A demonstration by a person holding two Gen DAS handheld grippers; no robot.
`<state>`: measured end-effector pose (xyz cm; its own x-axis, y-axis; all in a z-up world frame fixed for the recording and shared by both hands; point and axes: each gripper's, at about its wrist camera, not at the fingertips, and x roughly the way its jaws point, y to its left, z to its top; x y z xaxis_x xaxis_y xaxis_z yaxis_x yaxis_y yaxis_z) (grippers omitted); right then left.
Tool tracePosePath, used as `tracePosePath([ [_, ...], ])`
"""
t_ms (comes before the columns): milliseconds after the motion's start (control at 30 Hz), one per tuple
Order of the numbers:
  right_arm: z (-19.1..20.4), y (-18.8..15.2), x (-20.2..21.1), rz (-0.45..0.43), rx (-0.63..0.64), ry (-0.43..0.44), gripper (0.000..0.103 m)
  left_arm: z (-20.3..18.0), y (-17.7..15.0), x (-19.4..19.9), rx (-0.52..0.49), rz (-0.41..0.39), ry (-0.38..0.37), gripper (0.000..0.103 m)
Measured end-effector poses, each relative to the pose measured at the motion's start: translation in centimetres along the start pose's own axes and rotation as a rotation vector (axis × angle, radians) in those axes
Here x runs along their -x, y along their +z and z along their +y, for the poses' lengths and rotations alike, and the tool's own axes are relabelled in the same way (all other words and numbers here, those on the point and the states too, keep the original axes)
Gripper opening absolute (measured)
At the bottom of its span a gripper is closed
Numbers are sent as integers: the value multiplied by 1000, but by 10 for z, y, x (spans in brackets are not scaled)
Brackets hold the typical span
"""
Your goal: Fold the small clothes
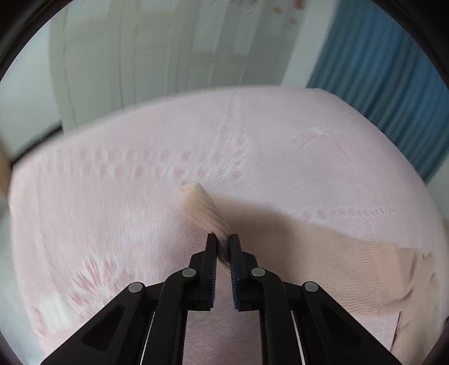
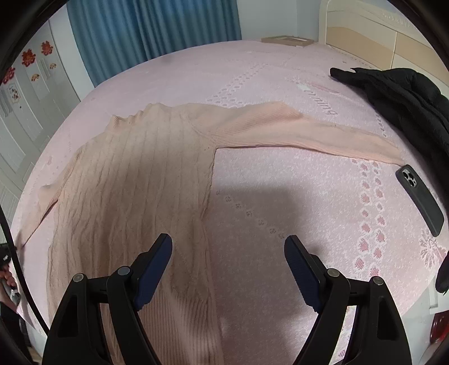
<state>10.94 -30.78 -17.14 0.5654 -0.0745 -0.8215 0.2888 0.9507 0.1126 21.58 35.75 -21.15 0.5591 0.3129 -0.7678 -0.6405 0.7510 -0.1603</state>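
A peach ribbed knit sweater (image 2: 134, 179) lies flat on the pink patterned bedspread (image 2: 280, 202), one sleeve (image 2: 322, 137) stretched out to the right. In the left wrist view my left gripper (image 1: 223, 241) is shut on the cuff of the other sleeve (image 1: 206, 209), which sticks up past the fingertips; the sleeve trails off to the right toward the sweater body (image 1: 373, 269). My right gripper (image 2: 228, 244) stands open low over the bed, its left finger above the sweater's lower right side and its right finger over bare bedspread. Nothing sits between its fingers.
A black jacket (image 2: 398, 92) lies at the far right of the bed and a dark phone (image 2: 419, 195) rests near the right edge. Blue curtains (image 2: 151, 25) and white wardrobe doors (image 2: 31, 92) stand beyond the bed, a headboard (image 2: 378, 31) at the back right.
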Motion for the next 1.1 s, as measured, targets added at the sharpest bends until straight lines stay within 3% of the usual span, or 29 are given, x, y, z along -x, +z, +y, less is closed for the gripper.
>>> tracePosePath([
  [100,-8,3,1,-13,-17,19,82,-35,24,34,-85,-68,-47,8],
  [200,-16,6,4,-27,-26,36,82,-100,42,76,-167,-135,-138,8],
  [367,-37,12,17,-74,-19,17,82,-216,35,136,-318,-187,-289,7],
  [467,-55,14,25,-92,-24,12,82,-295,5,166,-420,-183,-386,6],
  [600,-76,14,33,-100,-42,19,82,-389,-63,192,-570,-135,-508,6],
  [800,-93,4,32,-82,-51,14,82,-454,-183,206,-708,27,-633,7],
  [867,-97,0,27,-61,-69,30,82,-471,-220,203,-731,119,-678,12],
  [933,-98,-3,23,-43,-74,45,82,-473,-242,195,-742,197,-633,26],
  [967,-97,-5,21,-38,-72,48,82,-479,-246,192,-742,213,-618,28],
  [1033,-95,-5,19,-34,-63,51,82,-469,-248,183,-747,226,-615,41],
  [1100,-90,-4,17,-32,-52,57,82,-466,-247,173,-746,195,-587,54],
])
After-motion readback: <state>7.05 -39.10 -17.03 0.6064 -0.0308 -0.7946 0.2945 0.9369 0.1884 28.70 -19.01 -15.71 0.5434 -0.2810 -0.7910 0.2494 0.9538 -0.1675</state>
